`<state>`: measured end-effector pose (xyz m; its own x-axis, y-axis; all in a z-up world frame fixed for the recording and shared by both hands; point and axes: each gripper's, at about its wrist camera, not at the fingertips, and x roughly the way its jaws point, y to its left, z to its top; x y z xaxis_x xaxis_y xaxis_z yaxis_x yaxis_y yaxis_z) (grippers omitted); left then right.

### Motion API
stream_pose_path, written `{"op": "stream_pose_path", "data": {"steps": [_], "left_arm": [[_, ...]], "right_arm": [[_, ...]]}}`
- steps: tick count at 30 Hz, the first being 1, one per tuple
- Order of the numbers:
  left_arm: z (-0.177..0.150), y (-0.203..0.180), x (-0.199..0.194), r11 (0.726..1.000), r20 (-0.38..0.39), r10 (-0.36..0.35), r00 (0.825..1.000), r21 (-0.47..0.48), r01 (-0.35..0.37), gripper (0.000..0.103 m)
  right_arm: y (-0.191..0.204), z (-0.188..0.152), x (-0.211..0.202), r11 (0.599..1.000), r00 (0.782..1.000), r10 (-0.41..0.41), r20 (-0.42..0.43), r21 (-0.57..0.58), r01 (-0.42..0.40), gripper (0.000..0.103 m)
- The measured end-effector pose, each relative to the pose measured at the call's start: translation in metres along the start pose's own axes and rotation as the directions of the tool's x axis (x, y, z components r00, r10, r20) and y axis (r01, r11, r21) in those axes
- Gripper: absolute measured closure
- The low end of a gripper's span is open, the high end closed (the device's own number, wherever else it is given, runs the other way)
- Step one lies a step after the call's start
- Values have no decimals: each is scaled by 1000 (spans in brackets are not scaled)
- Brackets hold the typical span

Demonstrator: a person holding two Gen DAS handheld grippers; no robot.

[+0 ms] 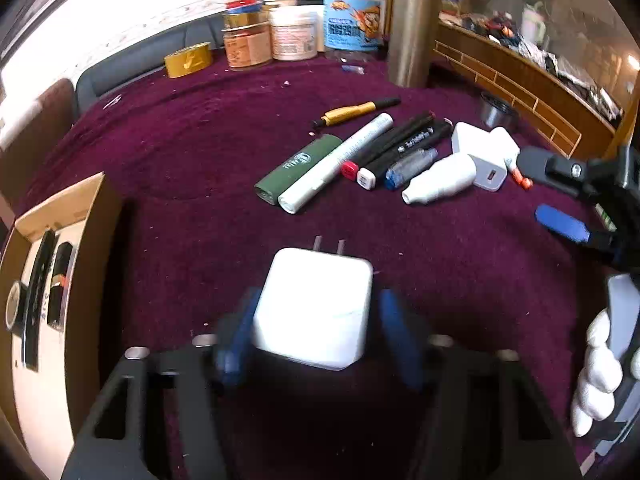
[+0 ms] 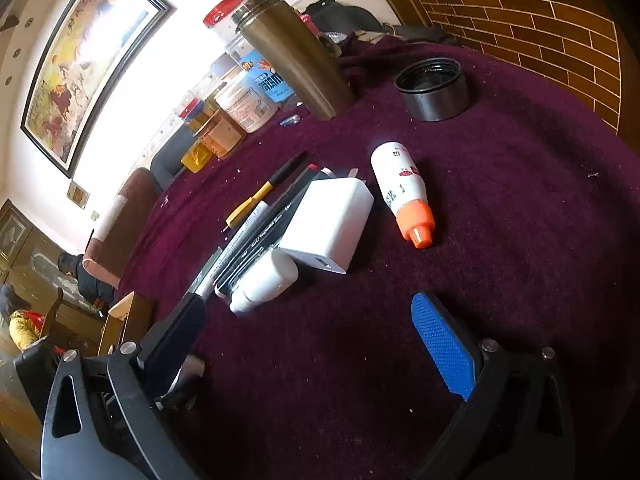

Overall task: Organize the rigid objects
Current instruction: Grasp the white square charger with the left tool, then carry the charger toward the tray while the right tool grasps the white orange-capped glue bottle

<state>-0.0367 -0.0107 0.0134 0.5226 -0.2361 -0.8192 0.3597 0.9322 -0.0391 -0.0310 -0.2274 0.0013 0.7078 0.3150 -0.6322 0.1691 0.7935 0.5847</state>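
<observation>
My left gripper (image 1: 316,316) is shut on a white plug charger (image 1: 314,312), prongs pointing away, held above the purple cloth. A cardboard box (image 1: 86,240) with dark items inside stands at the left. A row of objects lies ahead: a green lighter (image 1: 298,168), white marker (image 1: 336,162), black markers (image 1: 400,146), a white bottle (image 1: 440,178), a second white charger (image 1: 480,156), and a yellow pen (image 1: 352,113). My right gripper (image 2: 312,320) is open and empty, near the second charger (image 2: 330,224) and an orange-capped glue bottle (image 2: 404,194).
Jars and tubs (image 1: 288,32), a yellow tape roll (image 1: 188,60) and a metal flask (image 1: 412,28) stand at the back. A black lid (image 2: 432,88) lies at the far right. A wooden brick-patterned edge (image 1: 520,84) borders the table on the right.
</observation>
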Motion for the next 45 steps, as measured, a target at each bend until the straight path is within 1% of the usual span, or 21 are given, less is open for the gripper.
{"op": "stream_pose_path", "data": {"steps": [1, 3, 4, 5, 7, 8, 9, 11, 14, 18, 20, 21, 25, 28, 31, 34, 36, 38, 40, 43, 45], "left_arm": [[-1, 6, -5, 999, -6, -44, 999, -29, 44, 64], [-5, 16, -19, 996, 12, -66, 998, -61, 66, 65], [-7, 19, -27, 996, 25, -62, 998, -66, 64, 65], [-10, 24, -37, 994, 41, -69, 997, -80, 73, 64], [-16, 35, -55, 986, 67, -108, 992, -119, 116, 64], [-20, 39, -63, 982, 79, -126, 989, -135, 136, 64], [-24, 44, -72, 976, 94, -141, 986, -151, 154, 64], [-31, 51, -83, 967, 113, -165, 980, -175, 183, 64], [-40, 64, -96, 956, 129, -175, 976, -216, 200, 64], [-46, 78, -109, 954, 139, -139, 981, -248, 170, 64], [-48, 86, -113, 952, 144, -118, 983, -267, 153, 64], [-50, 92, -115, 950, 147, -103, 984, -278, 141, 64], [-57, 114, -121, 939, 163, -60, 985, -327, 111, 64], [-64, 137, -127, 927, 173, -15, 985, -367, 79, 64], [-71, 165, -129, 912, 161, 35, 986, -409, 35, 64], [-76, 190, -125, 896, 130, 82, 988, -445, -15, 64], [-79, 203, -121, 885, 103, 111, 988, -464, -51, 64], [-84, 215, -118, 875, 80, 125, 989, -478, -72, 64], [-88, 221, -112, 871, 46, 137, 990, -481, -98, 64], [-86, 224, -103, 878, 23, 126, 992, -468, -101, 64], [-80, 225, -93, 884, 8, 120, 993, -455, -104, 64]], "right_arm": [[-1, 2, -5, 1000, 1000, 10, -6, 7, -10, 1], [-2, 9, -23, 1000, 1000, 1, 30, -19, 0, 1], [-1, 14, -28, 998, 998, -34, 44, -48, 36, 1], [1, 21, -33, 988, 992, -110, 64, -102, 116, 1], [3, 31, -32, 959, 974, -211, 84, -174, 223, 4], [3, 36, -26, 941, 964, -255, 77, -210, 266, 10], [1, 40, -19, 926, 956, -287, 62, -237, 293, 22], [-1, 46, -3, 909, 946, -323, 29, -268, 318, 37], [-1, 54, 19, 895, 936, -351, 9, -290, 339, 44], [1, 63, 41, 881, 924, -383, 4, -298, 367, 51], [-2, 65, 48, 883, 922, -386, -19, -295, 364, 73], [-3, 65, 46, 880, 920, -391, -7, -296, 372, 78], [-8, 63, 26, 925, 947, -320, -34, -227, 305, 78], [-2, 57, -1, 958, 973, -228, -33, -189, 218, 78], [19, 50, -17, 977, 992, -120, -50, -183, 109, 78], [53, 38, -15, 978, 995, -28, -91, -208, 8, 78], [74, 27, -7, 973, 990, 30, -137, -221, -60, 78], [98, 15, 5, 964, 978, 84, -193, -232, -129, 78], [123, 1, 20, 949, 958, 129, -256, -246, -194, 78], [157, -21, 43, 929, 922, 182, -343, -246, -275, 78], [176, -32, 57, 919, 904, 195, -381, -251, -304, 78]]}}
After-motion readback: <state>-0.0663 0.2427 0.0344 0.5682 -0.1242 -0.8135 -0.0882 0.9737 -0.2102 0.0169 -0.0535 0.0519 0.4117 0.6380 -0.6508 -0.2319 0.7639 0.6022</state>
